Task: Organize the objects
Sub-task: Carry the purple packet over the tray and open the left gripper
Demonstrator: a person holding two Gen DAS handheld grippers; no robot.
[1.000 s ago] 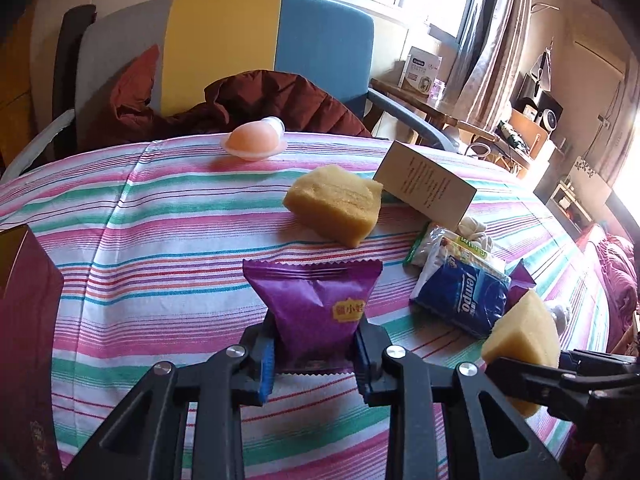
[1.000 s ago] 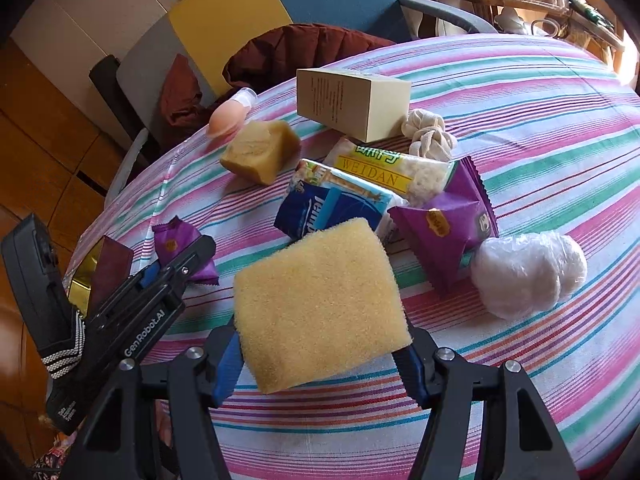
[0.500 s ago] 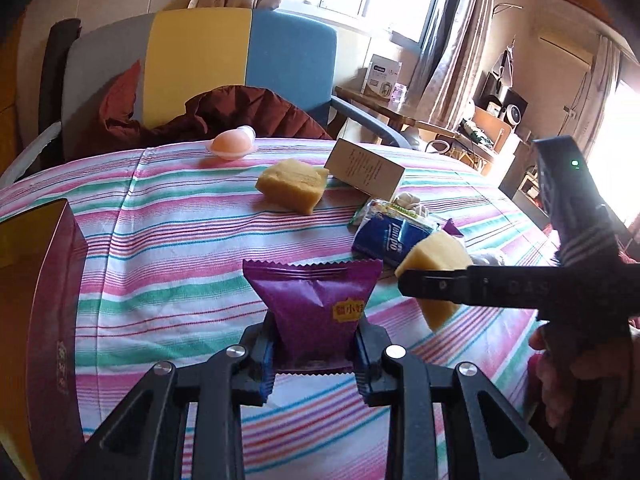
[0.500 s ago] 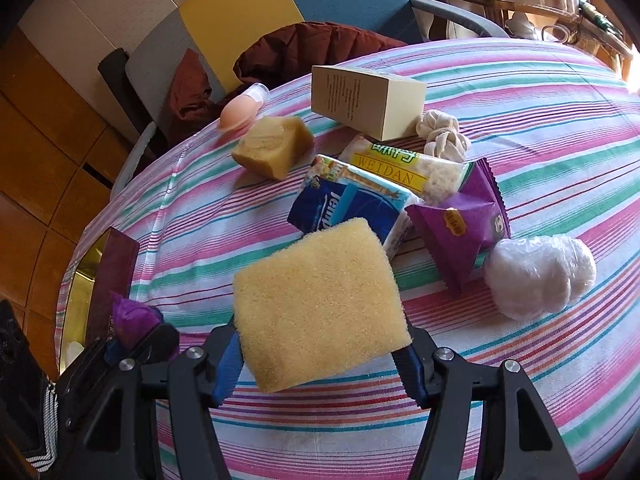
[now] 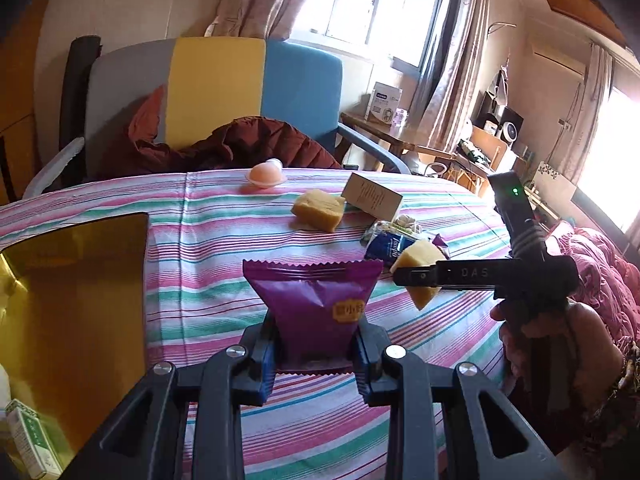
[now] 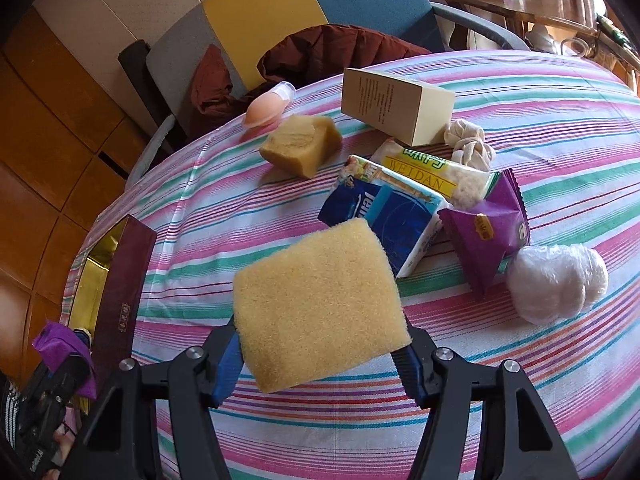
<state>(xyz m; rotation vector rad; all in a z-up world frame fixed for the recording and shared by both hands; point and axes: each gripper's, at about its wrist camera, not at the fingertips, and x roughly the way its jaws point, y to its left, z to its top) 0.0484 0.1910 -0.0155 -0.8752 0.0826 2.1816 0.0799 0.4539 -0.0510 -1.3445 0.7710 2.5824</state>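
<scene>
Up close, low in the frame, the left gripper point(image 5: 316, 354) is clamped on a purple packet point(image 5: 314, 308), held upright above the striped cloth point(image 5: 208, 280). Likewise the right gripper point(image 6: 320, 354) pinches a yellow sponge point(image 6: 320, 304). At far left sits the gold-lined box point(image 6: 106, 280); farther back, upper right, a tissue pack point(image 6: 390, 216) and carton point(image 6: 396, 106).

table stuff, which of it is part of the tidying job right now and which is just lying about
In hand now:
- purple snack packet in the left gripper
- yellow sponge in the right gripper
- likely the gold-lined box

Just lying about:
- tissue pack
- cream carton
- second sponge
- jacket on chair
</scene>
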